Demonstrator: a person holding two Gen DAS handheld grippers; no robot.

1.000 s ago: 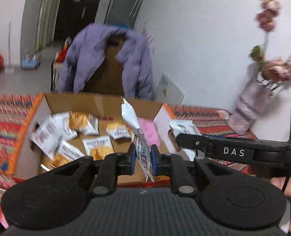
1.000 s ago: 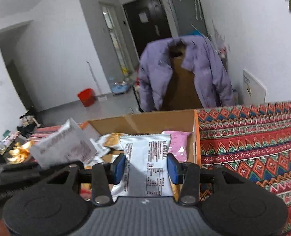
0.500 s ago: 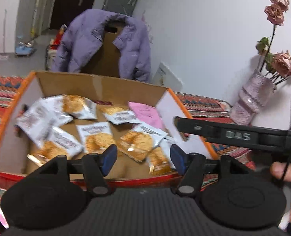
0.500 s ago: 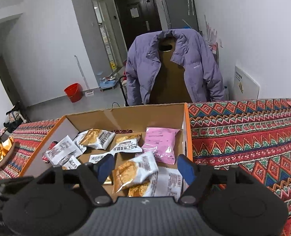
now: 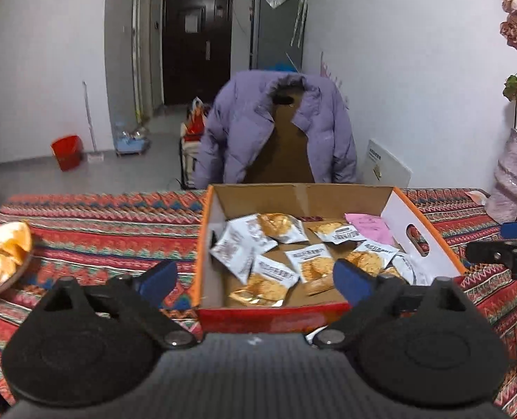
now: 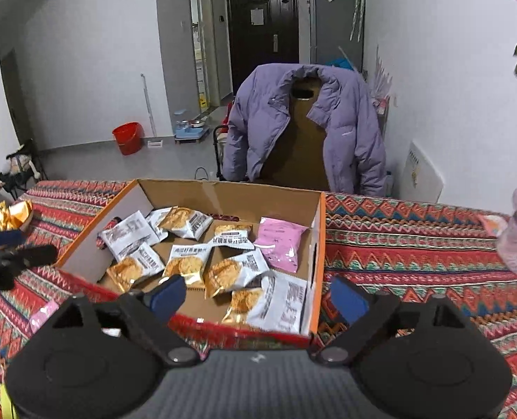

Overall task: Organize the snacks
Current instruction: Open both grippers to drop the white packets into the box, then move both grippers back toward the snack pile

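An orange-edged cardboard box (image 5: pixel 223 202) (image 6: pixel 223 193) sits on the patterned table and holds several white and gold snack packets (image 5: pixel 309 262) (image 6: pixel 188 256) plus a pink packet (image 5: pixel 368 225) (image 6: pixel 279 242). My left gripper (image 5: pixel 255 279) hovers at the box's near edge with its jaws still opening wide and nothing between the blue pads. My right gripper (image 6: pixel 258 296) hangs over the box's near right corner, jaws likewise opening, empty. Each gripper's tip shows at the edge of the other's view.
A plate of gold-wrapped snacks (image 5: pixel 0 258) (image 6: pixel 10 214) lies at the table's left. A pink vase with flowers (image 5: pixel 513 178) stands at the right. A small pink packet (image 6: pixel 42 314) lies left of the box. Behind the table a chair carries a purple jacket (image 5: pixel 276 129).
Both grippers let go of their white packets, which now lie in the box. Both sets of jaws opened wide and both grippers pulled back and rose from the box.
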